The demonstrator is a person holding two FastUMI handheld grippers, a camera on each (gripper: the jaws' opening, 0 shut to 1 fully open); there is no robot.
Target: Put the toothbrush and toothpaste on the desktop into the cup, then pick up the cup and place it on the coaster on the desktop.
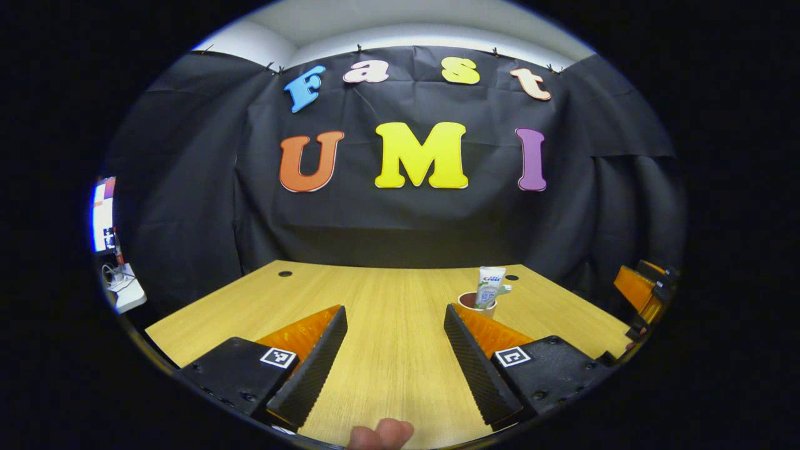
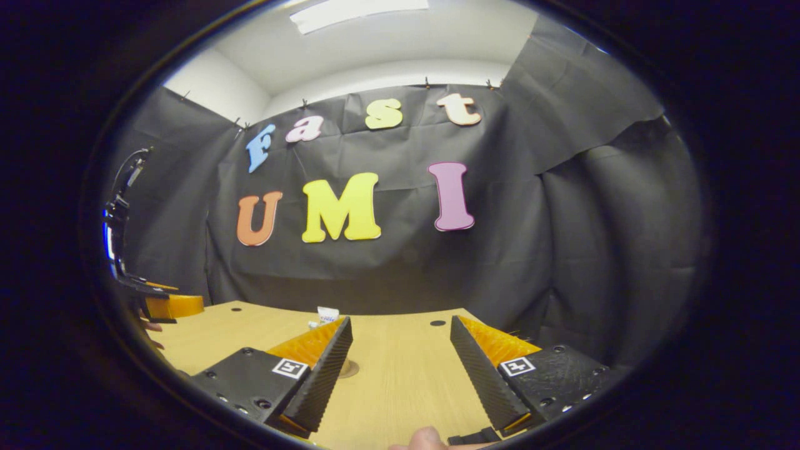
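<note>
A bare wooden desktop (image 1: 387,325) runs to the black cloth wall. The left gripper (image 1: 395,325) hovers low over it, jaws wide apart, holding nothing; the right gripper (image 2: 401,340) likewise. Far right in the left gripper view stands the cup (image 1: 478,304), toothpaste (image 1: 489,284) upright inside, its label too small to read.

The toothpaste tube (image 1: 489,286), standing in the cup (image 1: 477,304), carries printing near its top, too small to read. Square black-and-white marker tags (codes rather than words) sit on the gripper bodies nearer the camera than the cup: on the left gripper (image 1: 395,347) and on the right gripper (image 2: 400,362). Nothing else legible.
</note>
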